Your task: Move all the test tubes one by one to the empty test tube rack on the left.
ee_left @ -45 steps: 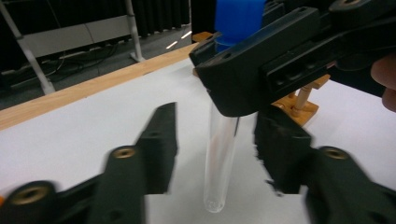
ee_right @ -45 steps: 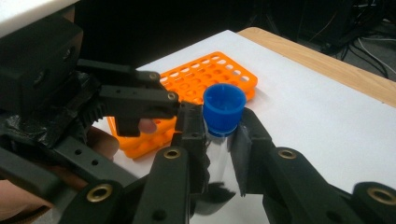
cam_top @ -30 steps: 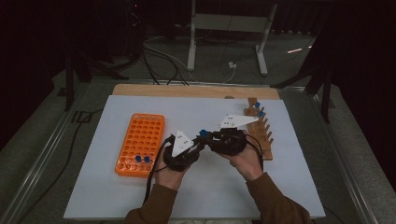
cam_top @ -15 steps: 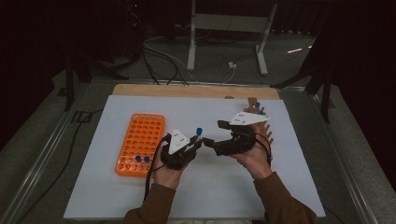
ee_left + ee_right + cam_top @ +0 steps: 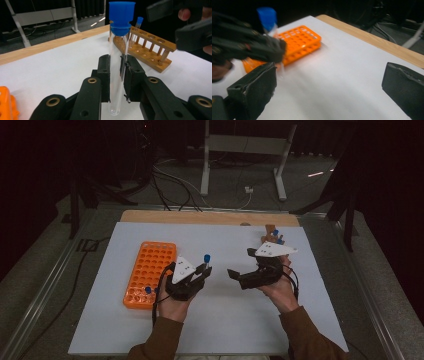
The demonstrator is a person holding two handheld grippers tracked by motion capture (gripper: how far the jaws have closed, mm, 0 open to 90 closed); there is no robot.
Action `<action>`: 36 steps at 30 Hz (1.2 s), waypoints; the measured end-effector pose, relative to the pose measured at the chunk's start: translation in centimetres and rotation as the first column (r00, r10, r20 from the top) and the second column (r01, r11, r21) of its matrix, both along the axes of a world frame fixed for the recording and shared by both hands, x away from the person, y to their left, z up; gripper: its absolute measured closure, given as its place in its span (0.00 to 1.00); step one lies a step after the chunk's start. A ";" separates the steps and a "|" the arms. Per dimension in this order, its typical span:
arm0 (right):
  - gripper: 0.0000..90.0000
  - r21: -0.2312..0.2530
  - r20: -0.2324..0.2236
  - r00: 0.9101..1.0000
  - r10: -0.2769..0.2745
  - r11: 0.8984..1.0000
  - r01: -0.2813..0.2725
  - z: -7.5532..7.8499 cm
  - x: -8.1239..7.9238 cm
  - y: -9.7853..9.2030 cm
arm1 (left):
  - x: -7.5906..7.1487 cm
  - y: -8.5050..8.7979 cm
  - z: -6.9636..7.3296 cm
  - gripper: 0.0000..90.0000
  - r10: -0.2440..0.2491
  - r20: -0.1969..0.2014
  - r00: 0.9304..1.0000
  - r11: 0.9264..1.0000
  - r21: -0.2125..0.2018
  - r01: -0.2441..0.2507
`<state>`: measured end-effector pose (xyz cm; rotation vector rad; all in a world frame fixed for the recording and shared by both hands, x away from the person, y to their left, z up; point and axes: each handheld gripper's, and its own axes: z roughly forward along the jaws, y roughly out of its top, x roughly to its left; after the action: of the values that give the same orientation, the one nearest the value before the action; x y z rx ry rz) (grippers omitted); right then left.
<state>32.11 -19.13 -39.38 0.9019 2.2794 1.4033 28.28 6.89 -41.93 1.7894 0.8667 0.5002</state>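
A clear test tube with a blue cap (image 5: 116, 75) stands upright between the pads of my left gripper (image 5: 116, 62), which is shut on its lower half. From above, its cap (image 5: 206, 257) shows over the left gripper (image 5: 202, 270) at mid-table. My right gripper (image 5: 239, 277) sits a short way to the right, apart from the tube. Its jaws have just been opening and stand wide with nothing between them (image 5: 329, 82). In the right gripper view the left gripper (image 5: 272, 50) and the blue cap (image 5: 267, 15) are at the upper left.
An orange tube rack (image 5: 150, 270) lies left of the left hand, with blue-capped tubes (image 5: 148, 290) at its near end. A wooden rack (image 5: 272, 237) holding a blue-capped tube (image 5: 138, 22) stands at the back right. A white sheet (image 5: 220, 320) covers the table.
The two grippers were together a second ago. The right gripper has opened and drawn back to the right, and the tube stays in the left gripper.
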 end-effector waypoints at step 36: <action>0.00 0.021 -0.016 0.986 -0.167 0.986 0.168 -2.4 -0.2 -7.2 | -0.7 7.9 3.1 0.87 0.066 0.086 0.994 0.996 -0.058 -0.061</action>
<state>31.91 -26.29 -41.78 1.0865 2.1456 1.3557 27.57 14.78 -38.83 1.6815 0.8708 0.5862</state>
